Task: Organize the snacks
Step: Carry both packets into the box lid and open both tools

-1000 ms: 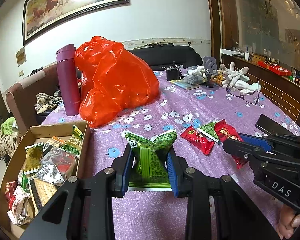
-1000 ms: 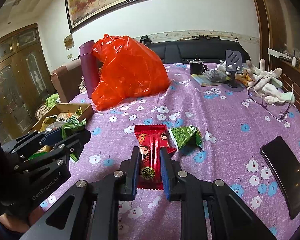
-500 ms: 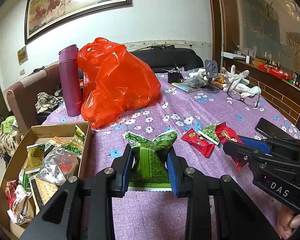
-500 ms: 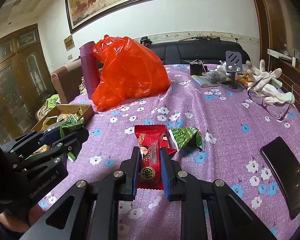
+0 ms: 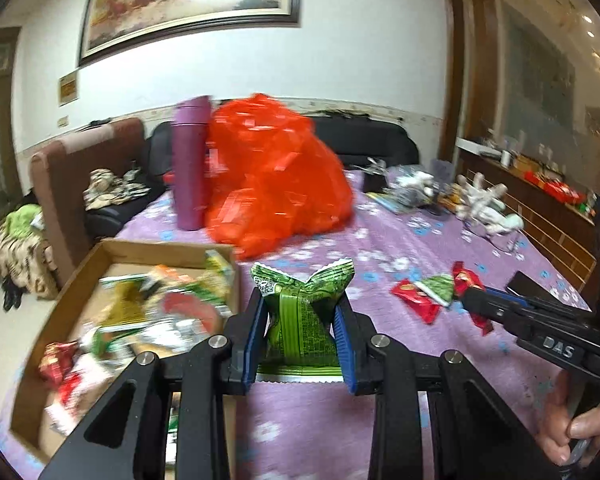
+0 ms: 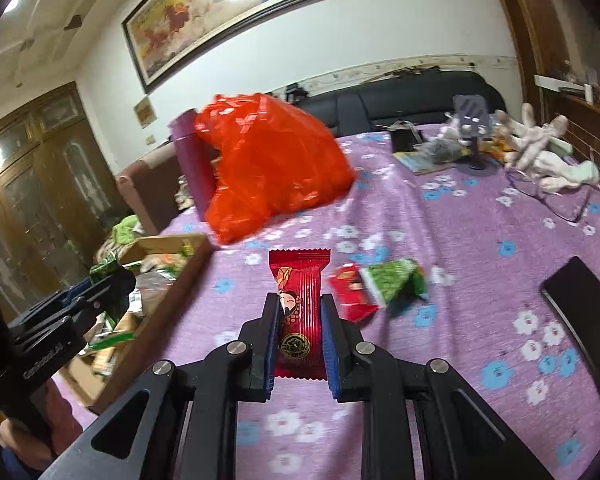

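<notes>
Our left tongs are clamped on a green snack packet, the blue pads pressing its two sides so that the crimped top edge fans out above them. The packet is held off the desk, just beside the near corner of the cardboard box, which sits at the desk's left edge and already holds a jumble of green, red and silver packets.

Our right tongs are closed on a red snack packet, which stands upright between the pads with its serrated top pointing away from us. Just to its right, a second red packet and a green packet lie on the purple flowered cloth, touching each other.

Farther back on the desk we see an orange plastic bag with a purple bottle standing against its left side. A dark phone lies flat near the right edge, and white gloves and a pair of glasses sit toward the far right.
</notes>
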A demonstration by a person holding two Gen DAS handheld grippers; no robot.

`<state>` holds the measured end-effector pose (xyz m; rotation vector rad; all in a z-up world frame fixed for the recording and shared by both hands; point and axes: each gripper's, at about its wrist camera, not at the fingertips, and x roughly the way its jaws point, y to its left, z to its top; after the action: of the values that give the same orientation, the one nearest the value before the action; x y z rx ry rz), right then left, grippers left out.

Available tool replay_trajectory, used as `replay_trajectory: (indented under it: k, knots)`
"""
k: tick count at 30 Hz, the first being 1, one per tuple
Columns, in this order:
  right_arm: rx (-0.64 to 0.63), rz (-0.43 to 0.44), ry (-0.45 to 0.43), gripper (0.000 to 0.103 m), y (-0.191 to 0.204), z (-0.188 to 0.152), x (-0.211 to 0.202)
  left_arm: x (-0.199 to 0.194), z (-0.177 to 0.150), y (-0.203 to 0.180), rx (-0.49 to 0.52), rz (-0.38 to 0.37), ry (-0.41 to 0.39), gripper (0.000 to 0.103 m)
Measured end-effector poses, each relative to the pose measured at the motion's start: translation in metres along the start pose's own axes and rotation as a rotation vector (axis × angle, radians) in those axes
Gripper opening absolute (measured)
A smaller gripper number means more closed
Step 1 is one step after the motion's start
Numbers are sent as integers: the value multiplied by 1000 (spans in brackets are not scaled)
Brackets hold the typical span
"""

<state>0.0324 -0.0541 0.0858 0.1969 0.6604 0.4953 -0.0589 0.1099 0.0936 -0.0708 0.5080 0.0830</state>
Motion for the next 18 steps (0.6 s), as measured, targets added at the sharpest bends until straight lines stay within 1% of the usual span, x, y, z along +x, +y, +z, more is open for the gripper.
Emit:
replay_trajectory:
  k: [2,4,5,8,11,14,17,18]
  knots:
    - [-25,35,8,22,21,-2,0,-9,-2,19,-14,23,-5,31]
    - [-41,75,18,22,42,-4,2,-17,-6,41,-37,66,-13,31]
    - [-42,109,36,22,55,-7,5,-19,-7,49,-45,78,-14,31]
    - [-64,184,85,22,90,-14,18,-21,-16,83,-91,133,6,31]
    - [-111,225,111,22,124,-21,29,-20,-26,117,-145,174,36,31]
    - [-157,260,141,22,155,-29,39,-18,-36,143,-198,184,66,31]
    - [-193,283,179,22,177,-38,53,-14,-41,160,-239,168,91,31]
    - [-203,289,187,22,182,-40,56,-12,-42,165,-253,151,99,31]
